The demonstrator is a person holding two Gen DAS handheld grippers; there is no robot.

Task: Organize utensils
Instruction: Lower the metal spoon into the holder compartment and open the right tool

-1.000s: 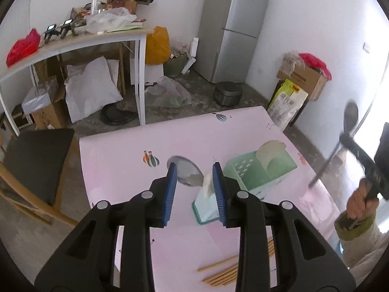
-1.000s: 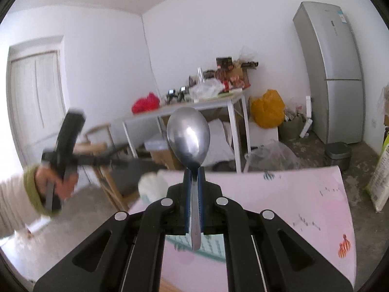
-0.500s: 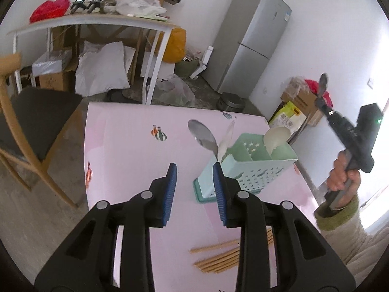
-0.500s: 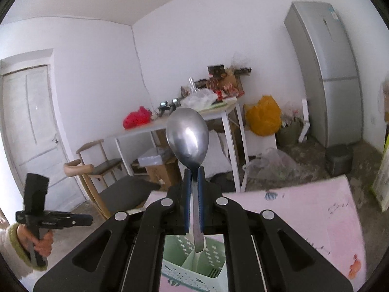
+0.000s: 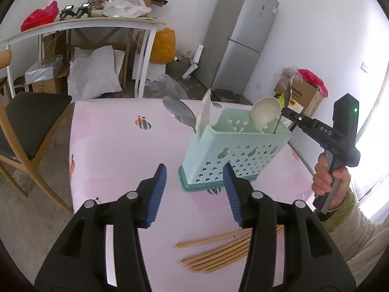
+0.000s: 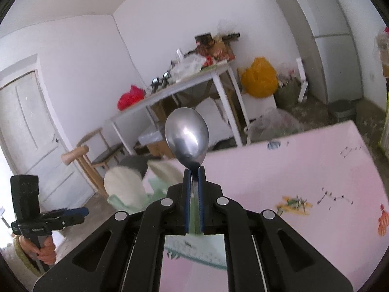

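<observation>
A mint-green perforated utensil caddy (image 5: 233, 155) stands on the pink table (image 5: 114, 146). It holds a metal spoon (image 5: 180, 114), a white spatula-like utensil (image 5: 203, 114) and a cream ladle (image 5: 265, 114). My left gripper (image 5: 194, 192) is open and empty, just in front of the caddy. My right gripper (image 6: 193, 170) is shut on a steel spoon (image 6: 186, 138), bowl up; in the left wrist view it (image 5: 288, 113) holds the spoon (image 5: 287, 97) with its handle down in the caddy's right end. Wooden chopsticks (image 5: 218, 255) lie on the table near me.
A wooden chair (image 5: 26, 121) stands left of the table. Behind are a cluttered white side table (image 5: 97, 24), a grey fridge (image 5: 243, 39), bags and boxes on the floor. The caddy (image 6: 155, 187) shows blurred below the right gripper.
My left gripper has opened wide and come closer to the caddy. My right gripper has lowered the spoon so its handle now reaches into the caddy's right end.
</observation>
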